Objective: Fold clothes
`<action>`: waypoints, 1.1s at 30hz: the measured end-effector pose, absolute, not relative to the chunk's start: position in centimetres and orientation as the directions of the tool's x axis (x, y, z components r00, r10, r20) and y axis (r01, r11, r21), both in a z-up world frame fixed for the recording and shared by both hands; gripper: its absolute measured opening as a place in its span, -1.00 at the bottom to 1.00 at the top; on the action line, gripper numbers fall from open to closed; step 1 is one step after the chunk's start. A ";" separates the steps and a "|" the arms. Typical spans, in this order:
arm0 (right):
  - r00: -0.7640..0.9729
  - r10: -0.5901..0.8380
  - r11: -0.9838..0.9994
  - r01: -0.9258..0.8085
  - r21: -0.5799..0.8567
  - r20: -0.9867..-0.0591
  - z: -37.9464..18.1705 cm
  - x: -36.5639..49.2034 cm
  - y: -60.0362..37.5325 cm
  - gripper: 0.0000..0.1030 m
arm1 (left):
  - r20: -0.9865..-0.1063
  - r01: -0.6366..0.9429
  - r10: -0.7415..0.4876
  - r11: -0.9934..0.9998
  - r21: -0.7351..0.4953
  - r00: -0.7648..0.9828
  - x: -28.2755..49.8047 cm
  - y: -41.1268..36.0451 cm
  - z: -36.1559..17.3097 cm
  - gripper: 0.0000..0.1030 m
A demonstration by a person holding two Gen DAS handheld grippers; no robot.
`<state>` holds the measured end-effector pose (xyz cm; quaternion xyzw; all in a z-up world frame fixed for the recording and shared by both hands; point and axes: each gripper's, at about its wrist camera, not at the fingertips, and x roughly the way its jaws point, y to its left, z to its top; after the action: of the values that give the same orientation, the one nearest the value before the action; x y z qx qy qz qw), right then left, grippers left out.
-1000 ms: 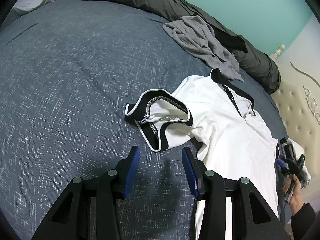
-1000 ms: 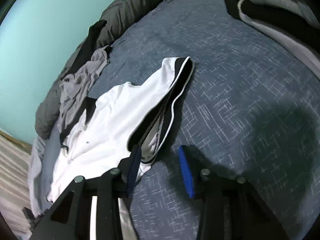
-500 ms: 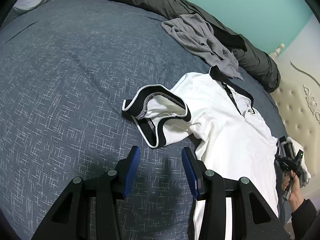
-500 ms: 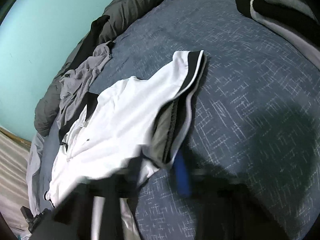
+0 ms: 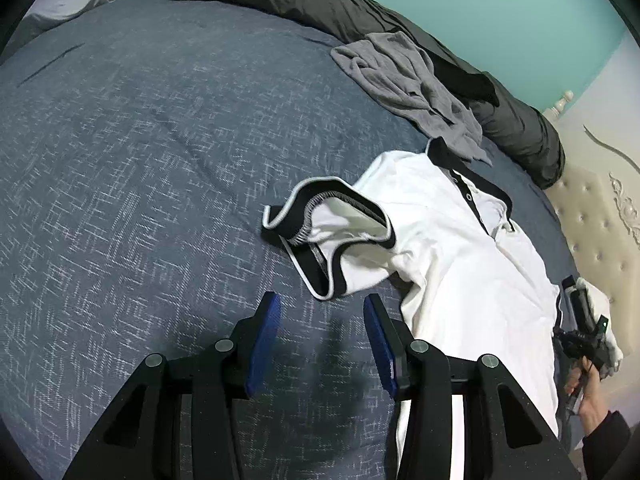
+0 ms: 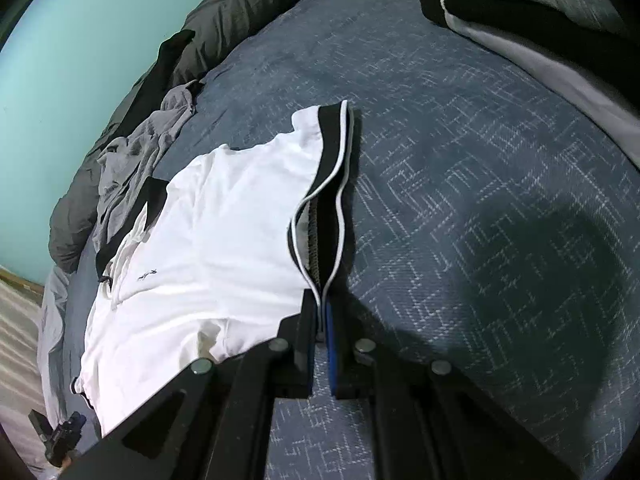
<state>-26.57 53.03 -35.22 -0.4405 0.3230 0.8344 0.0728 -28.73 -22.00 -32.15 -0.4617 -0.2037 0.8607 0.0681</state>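
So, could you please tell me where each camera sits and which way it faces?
Left wrist: behind the open left gripper, angled down at the bed; the right gripper and a hand show far right.
Right wrist: behind the right gripper, shut on the sleeve cuff.
Shared: the white polo shirt and grey garment.

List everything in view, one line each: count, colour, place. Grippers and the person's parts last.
polo shirt: one, white with black collar and black sleeve bands, spread on the bed.
grey garment: one, grey, crumpled beyond the shirt's collar.
dark duvet: one, charcoal, bunched along the wall side.
folded clothes: a pile, grey and black, far corner.
bedspread: one, blue, under everything.
headboard: one, cream, tufted.
left gripper: black, blue pads, open above the bedspread.
right gripper: shut on the shirt's sleeve edge.
hand: one, dark sleeve.
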 end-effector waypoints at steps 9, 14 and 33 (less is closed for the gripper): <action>-0.623 -0.135 -0.809 -0.379 0.449 -0.770 -33.7 -25.2 52.5 -0.52 | -0.754 0.139 0.258 -0.898 -0.418 -0.604 -30.7 -24.0 -31.7 0.15; -0.654 -0.131 -0.803 -0.371 0.467 -0.745 -32.8 -23.6 52.2 -0.48 | -0.761 0.193 0.223 -0.889 -0.415 -0.609 -33.6 -25.3 -31.7 0.18; -0.677 -0.165 -0.822 -0.307 0.479 -0.717 -31.8 -23.4 48.8 -0.48 | -0.825 0.053 0.149 -0.976 -0.211 -0.544 -35.3 -22.6 -33.0 -0.94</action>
<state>-23.40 48.77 -31.84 -0.3995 0.2955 0.8668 0.0411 -35.26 -22.60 -33.03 -0.4765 -0.1061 0.8723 0.0276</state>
